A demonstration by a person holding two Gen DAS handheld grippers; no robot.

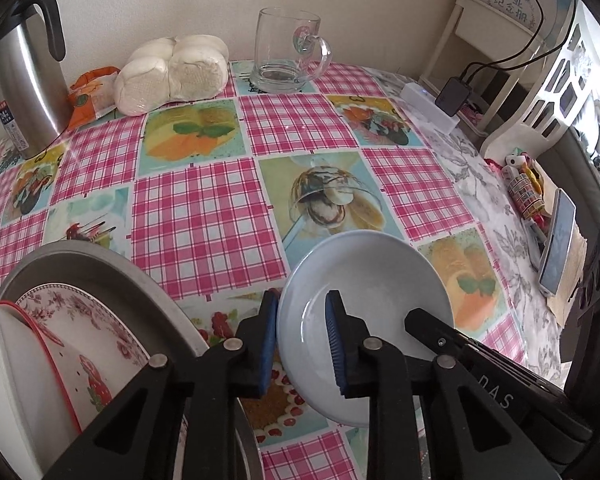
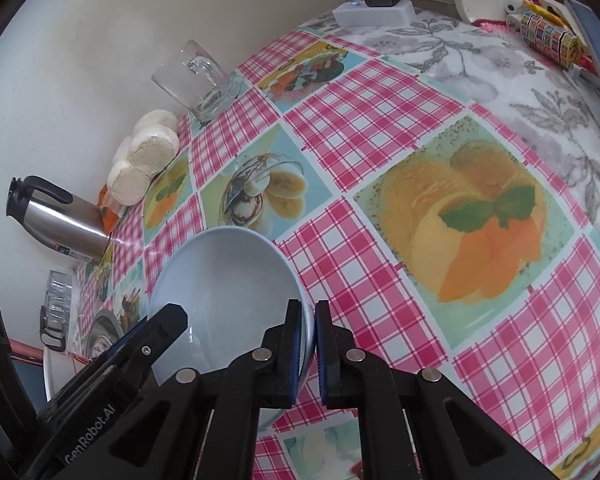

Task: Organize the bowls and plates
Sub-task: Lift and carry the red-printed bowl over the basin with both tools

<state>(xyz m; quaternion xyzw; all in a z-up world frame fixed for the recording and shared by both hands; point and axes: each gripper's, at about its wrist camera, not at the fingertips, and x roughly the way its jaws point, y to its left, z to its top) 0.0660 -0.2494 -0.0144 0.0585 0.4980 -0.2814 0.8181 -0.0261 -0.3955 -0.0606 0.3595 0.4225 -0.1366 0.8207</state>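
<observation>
Both claws grip one pale blue bowl: right claw clamped tight on its rim, left claw narrowed astride the opposite rim, pads touching.

Lighting: even, soft daylight. Glare: streak noted beside the steel kettle. Edges: bowed and vignetted black. Focus: sharp.

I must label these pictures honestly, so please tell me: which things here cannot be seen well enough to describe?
- Metal tray, left wrist view: lower part hidden behind the fingers and cut by the picture edge.
- Flowered plate in it: partly hidden by a white dish, which is itself cut by the left edge.
- Blue bowl, right wrist view: near rim hidden by both grippers.
- Kettle label: too small to read.
</observation>
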